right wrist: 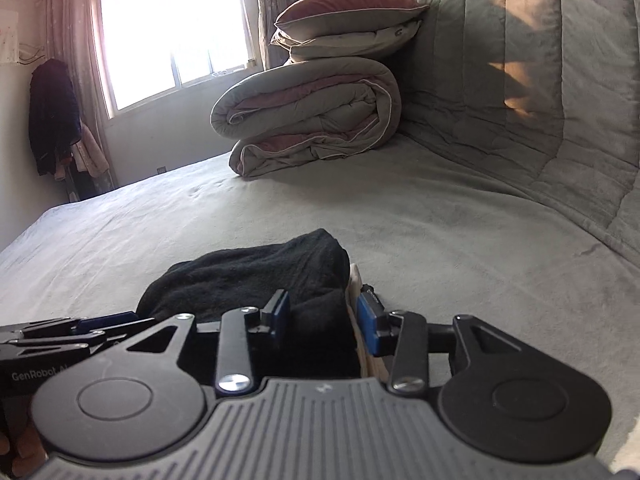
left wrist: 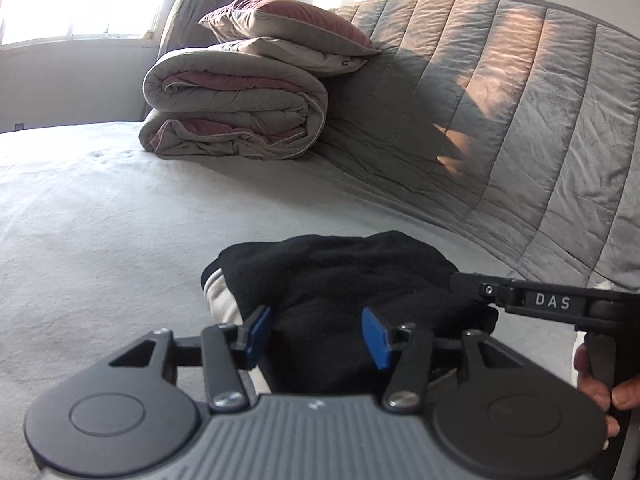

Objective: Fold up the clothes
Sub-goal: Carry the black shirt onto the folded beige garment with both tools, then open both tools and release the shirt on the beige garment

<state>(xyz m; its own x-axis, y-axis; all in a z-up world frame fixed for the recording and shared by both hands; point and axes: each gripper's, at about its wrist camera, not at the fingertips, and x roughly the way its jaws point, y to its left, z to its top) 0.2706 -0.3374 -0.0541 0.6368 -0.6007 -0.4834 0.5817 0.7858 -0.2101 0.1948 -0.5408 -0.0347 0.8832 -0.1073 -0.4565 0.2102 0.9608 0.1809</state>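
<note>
I'm looking across a bed (right wrist: pixel 420 216) covered in a pale grey sheet. Near me, a black garment (left wrist: pixel 352 276) lies bunched on it, with a strip of white cloth (left wrist: pixel 222 300) showing at its left edge. At the far side a folded quilt (right wrist: pixel 312 116), grey with pink lining, rests on the sheet against the quilted grey headboard (left wrist: pixel 520 120) on the right.

- Near end of black garment (left wrist: pixel 344 280): hidden under left gripper (left wrist: pixel 316 338) body, between the jaws.
- Pale fabric (right wrist: pixel 370 364) beneath it, by the right jaw: mostly covered, kind unclear.
- Hand (left wrist: pixel 600 388), right of the jaws: cut by frame edge.
- Hanging clothes (right wrist: pixel 52 120), far left: too dim to identify.
</note>
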